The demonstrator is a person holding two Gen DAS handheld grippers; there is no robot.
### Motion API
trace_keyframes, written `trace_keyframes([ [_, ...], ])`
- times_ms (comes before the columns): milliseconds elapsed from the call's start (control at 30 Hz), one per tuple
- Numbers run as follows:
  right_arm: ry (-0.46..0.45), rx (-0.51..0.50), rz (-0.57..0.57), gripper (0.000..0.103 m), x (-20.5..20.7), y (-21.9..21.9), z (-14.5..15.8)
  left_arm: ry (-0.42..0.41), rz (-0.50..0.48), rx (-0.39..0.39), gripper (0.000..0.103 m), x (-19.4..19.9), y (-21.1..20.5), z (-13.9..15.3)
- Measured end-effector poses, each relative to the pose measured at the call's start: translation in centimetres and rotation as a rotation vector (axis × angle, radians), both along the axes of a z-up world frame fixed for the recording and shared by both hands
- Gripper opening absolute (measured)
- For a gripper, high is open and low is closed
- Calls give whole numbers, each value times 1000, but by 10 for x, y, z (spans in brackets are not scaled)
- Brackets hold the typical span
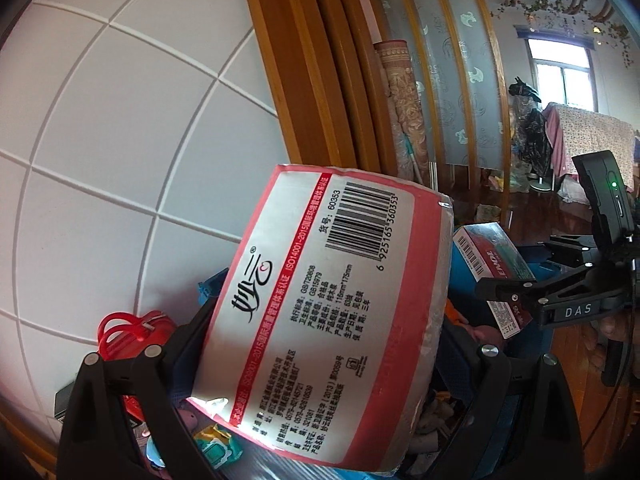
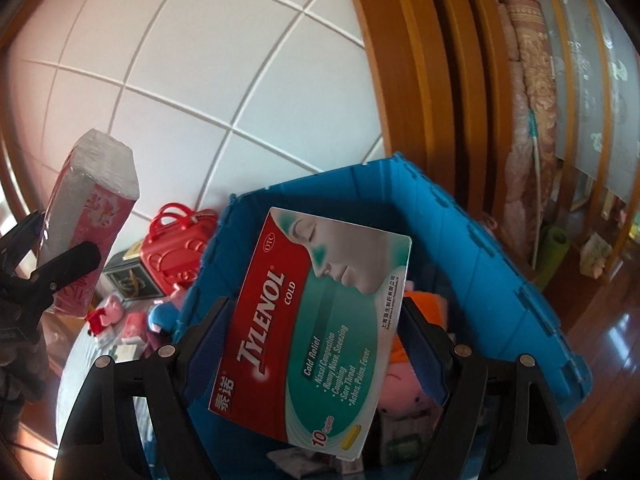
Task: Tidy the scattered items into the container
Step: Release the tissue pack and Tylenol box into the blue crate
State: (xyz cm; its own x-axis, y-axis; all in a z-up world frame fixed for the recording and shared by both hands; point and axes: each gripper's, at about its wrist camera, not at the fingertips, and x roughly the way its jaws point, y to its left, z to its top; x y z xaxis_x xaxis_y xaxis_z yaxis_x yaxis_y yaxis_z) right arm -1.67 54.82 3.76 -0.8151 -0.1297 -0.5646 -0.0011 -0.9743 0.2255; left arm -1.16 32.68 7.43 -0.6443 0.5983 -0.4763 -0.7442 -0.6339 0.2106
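Note:
My left gripper (image 1: 320, 344) is shut on a pink-and-white tissue pack (image 1: 320, 300) and holds it up, tilted, beside the blue crate (image 1: 208, 290). The pack also shows in the right wrist view (image 2: 96, 216), at the left. My right gripper (image 2: 316, 320) is shut on a Tylenol Cold box (image 2: 312, 328) and holds it over the open blue crate (image 2: 480, 248). The box also shows in the left wrist view (image 1: 496, 260), held by the right gripper (image 1: 516, 300). Soft toys, pink (image 2: 404, 388) and orange (image 2: 424, 300), lie inside the crate.
A red toy handbag (image 2: 176, 248), a dark box (image 2: 128, 276), small pink toys (image 2: 108, 312) and small packets lie on the surface left of the crate. A white tiled wall (image 2: 200, 80) is behind. Wooden door frames (image 2: 420, 80) stand at the right.

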Motion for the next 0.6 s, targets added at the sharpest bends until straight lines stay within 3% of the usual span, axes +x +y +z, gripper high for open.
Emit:
trace_keyframes([
  [367,-28,-8,-65,81,0,31,-8,-16,-88,-7,96,2,56,-3],
  [500,-26,-7,-74,83,-2,33,-8,-62,-112,16,99,1,48,-4],
  [567,-24,-6,-88,90,-5,36,-8,-117,-121,31,102,-2,48,-5],
  [600,-25,-8,-98,102,-6,37,-9,-132,-123,37,102,-3,48,-6],
])
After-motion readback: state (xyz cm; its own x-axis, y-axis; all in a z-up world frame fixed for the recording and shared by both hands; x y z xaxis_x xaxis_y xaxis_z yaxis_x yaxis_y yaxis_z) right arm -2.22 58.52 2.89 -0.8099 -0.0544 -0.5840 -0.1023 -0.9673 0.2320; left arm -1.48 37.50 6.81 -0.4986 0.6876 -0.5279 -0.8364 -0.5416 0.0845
